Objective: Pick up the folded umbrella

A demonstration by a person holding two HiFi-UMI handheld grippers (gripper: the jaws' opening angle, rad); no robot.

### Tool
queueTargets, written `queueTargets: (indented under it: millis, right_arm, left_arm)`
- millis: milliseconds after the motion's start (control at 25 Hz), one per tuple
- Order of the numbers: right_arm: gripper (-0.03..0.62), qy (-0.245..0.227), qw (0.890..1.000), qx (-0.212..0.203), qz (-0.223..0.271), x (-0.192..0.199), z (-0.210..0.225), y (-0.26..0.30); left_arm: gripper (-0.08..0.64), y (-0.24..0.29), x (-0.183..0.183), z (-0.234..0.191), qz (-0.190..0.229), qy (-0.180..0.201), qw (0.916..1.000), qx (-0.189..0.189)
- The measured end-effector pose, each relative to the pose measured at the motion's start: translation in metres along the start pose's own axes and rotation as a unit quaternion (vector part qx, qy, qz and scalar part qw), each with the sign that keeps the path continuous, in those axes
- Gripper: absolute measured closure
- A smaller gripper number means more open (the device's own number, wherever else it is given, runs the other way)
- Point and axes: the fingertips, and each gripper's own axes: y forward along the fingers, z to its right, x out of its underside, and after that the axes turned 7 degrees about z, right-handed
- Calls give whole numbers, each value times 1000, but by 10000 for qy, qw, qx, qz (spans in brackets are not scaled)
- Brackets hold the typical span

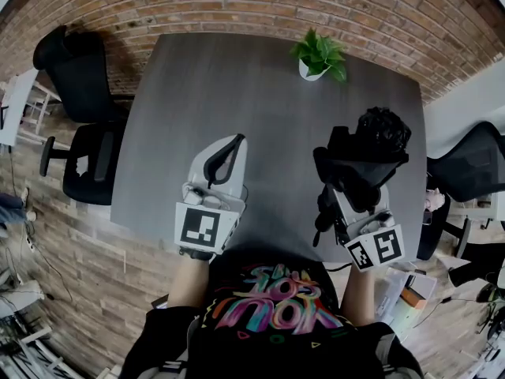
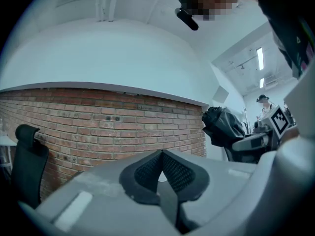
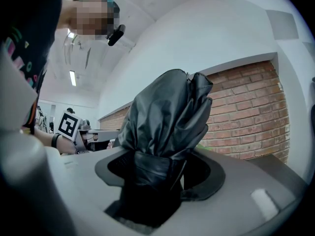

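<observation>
The folded umbrella (image 1: pixel 368 150) is a black, crumpled bundle of fabric, lifted above the grey table (image 1: pixel 268 109) at the right. My right gripper (image 1: pixel 353 189) is shut on its lower part. In the right gripper view the umbrella (image 3: pixel 165 117) stands up out of the jaws of the right gripper (image 3: pixel 157 173), whose pads are mostly hidden by the fabric. My left gripper (image 1: pixel 235 140) hovers over the table's near middle, shut, with nothing in it. The left gripper view shows the left gripper's (image 2: pixel 161 154) tips meeting, and the umbrella (image 2: pixel 222 126) off to the right.
A small potted plant (image 1: pixel 319 55) stands at the table's far edge. A black office chair (image 1: pixel 83 133) is left of the table and another chair (image 1: pixel 471 164) to its right. A brick wall (image 1: pixel 260 2) runs behind.
</observation>
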Motion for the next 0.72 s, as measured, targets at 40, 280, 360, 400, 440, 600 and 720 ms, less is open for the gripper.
queueTargets:
  millis: [40, 280, 360, 400, 440, 600, 720]
  right_arm:
    - [313, 9, 10000, -5, 11, 0, 0, 0]
    - [311, -45, 10000, 13, 26, 1, -3, 1]
    - [311, 13, 10000, 25, 26, 2, -3, 1]
    - [311, 59, 10000, 33, 27, 3, -3, 1]
    - [311, 102, 9999, 39, 26, 4, -3, 1]
    - [311, 94, 10000, 0, -6, 6, -4, 4]
    - [311, 72, 10000, -34, -31, 5, -4, 3]
  left_arm:
    - [560, 0, 0, -1, -2, -5, 10000, -3]
    - [558, -2, 2, -3, -1, 0, 10000, -30]
    - [560, -2, 2, -3, -10, -1, 10000, -40]
    - [560, -2, 2, -3, -17, -3, 10000, -44]
    - [558, -1, 2, -3, -27, -7, 10000, -49]
    - [559, -1, 3, -4, -40, -19, 10000, -62]
    - [560, -1, 1, -4, -17, -16, 10000, -73]
